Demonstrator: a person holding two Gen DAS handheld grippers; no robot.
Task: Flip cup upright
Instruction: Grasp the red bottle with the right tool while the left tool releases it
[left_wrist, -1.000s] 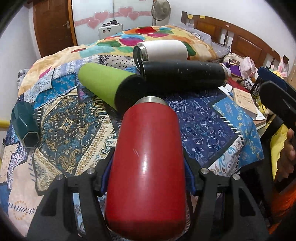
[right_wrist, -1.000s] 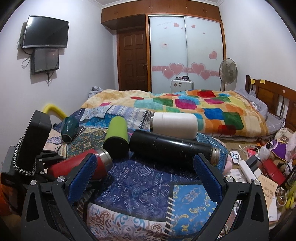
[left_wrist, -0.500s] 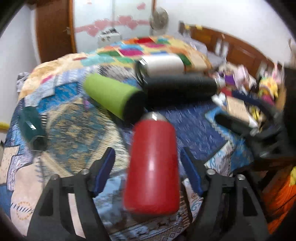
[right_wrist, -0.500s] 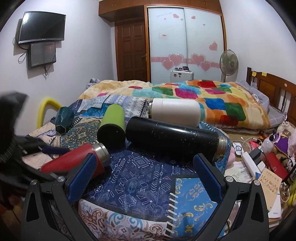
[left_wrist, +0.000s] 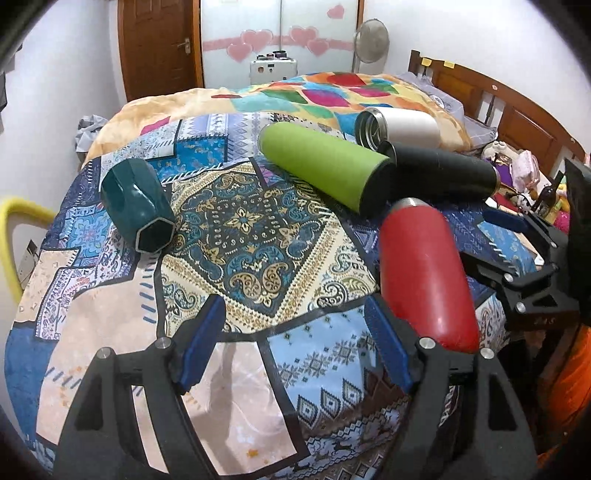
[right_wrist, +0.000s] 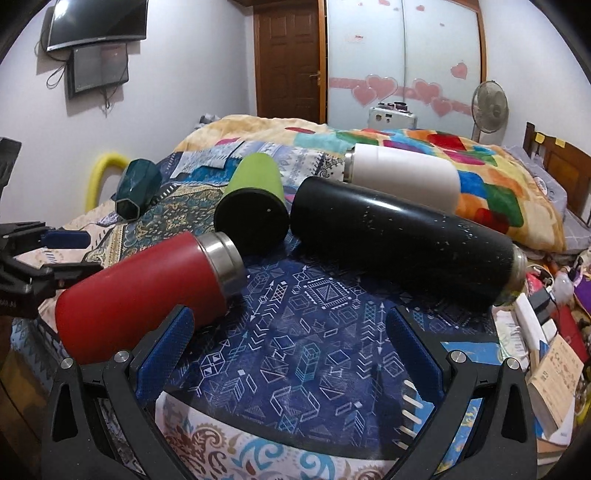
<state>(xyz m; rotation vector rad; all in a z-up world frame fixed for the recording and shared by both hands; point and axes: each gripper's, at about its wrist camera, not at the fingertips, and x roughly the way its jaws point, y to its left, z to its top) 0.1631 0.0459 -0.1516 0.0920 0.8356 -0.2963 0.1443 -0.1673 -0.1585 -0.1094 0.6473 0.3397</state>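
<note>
left claw (left_wrist: 291, 339) gaping, holding nothing | right claw (right_wrist: 291, 350) gaping, holding nothing | red cup (left_wrist: 424, 273) lying sideways near the bed (left_wrist: 110, 314) front edge, beside green cup (left_wrist: 321, 166)

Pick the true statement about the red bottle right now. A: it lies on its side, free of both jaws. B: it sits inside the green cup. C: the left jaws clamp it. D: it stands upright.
A: the red bottle lies on the blanket, with both sets of jaws open and empty.
</note>
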